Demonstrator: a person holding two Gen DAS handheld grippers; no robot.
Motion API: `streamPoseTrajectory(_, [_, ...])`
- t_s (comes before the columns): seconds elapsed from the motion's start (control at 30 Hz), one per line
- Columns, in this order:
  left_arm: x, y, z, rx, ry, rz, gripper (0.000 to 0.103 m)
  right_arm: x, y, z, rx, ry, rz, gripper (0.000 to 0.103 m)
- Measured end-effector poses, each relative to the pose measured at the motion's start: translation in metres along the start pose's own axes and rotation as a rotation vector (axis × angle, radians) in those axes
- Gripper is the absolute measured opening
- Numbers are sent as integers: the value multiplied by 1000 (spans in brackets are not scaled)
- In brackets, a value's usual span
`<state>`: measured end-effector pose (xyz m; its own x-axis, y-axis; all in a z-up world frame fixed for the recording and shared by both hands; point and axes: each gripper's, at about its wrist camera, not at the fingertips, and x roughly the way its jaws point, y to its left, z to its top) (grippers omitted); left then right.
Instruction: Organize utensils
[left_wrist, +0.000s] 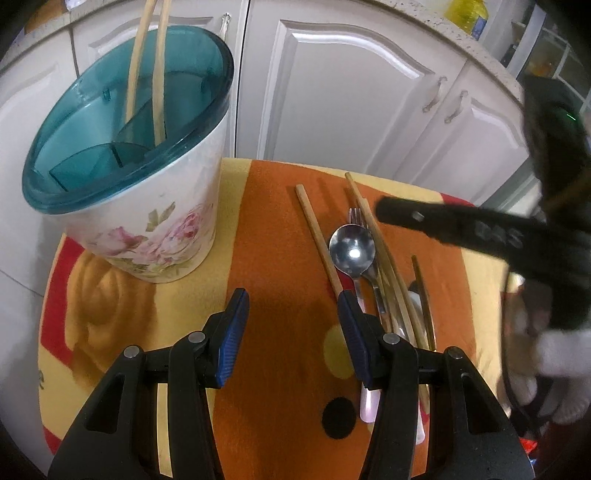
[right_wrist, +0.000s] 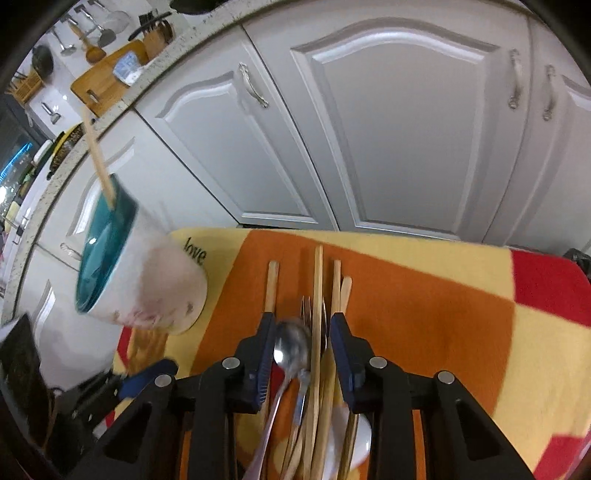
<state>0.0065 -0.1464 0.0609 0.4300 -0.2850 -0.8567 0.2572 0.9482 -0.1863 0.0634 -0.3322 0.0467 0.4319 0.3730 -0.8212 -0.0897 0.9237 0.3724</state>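
A white floral utensil holder (left_wrist: 147, 206) with a teal rim stands at the far left of the cloth and holds two wooden chopsticks (left_wrist: 159, 74). It also shows in the right wrist view (right_wrist: 144, 280). Loose utensils lie in a pile on the cloth: a metal spoon (left_wrist: 351, 247), a fork (left_wrist: 356, 216), more chopsticks (left_wrist: 317, 236). My left gripper (left_wrist: 291, 306) is open and empty above the cloth, left of the pile. My right gripper (right_wrist: 301, 325) is open, low over the pile, its jaws on either side of the spoon (right_wrist: 291, 343) and chopsticks (right_wrist: 317, 295).
An orange, yellow and red cloth (left_wrist: 273, 229) covers the small table. White cabinet doors (right_wrist: 388, 129) stand close behind it. The right gripper's black body (left_wrist: 461, 229) reaches in over the table's right side in the left wrist view.
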Motion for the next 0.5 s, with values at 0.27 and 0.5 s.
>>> streamPoseTrajectory(0.27, [19, -2, 11, -22, 24, 1, 49, 19, -25, 10, 58, 24, 55, 7])
streamPoseTrajectory(0.5, [33, -8, 12, -17, 50, 8, 49, 16, -23, 21, 37, 9, 40, 7])
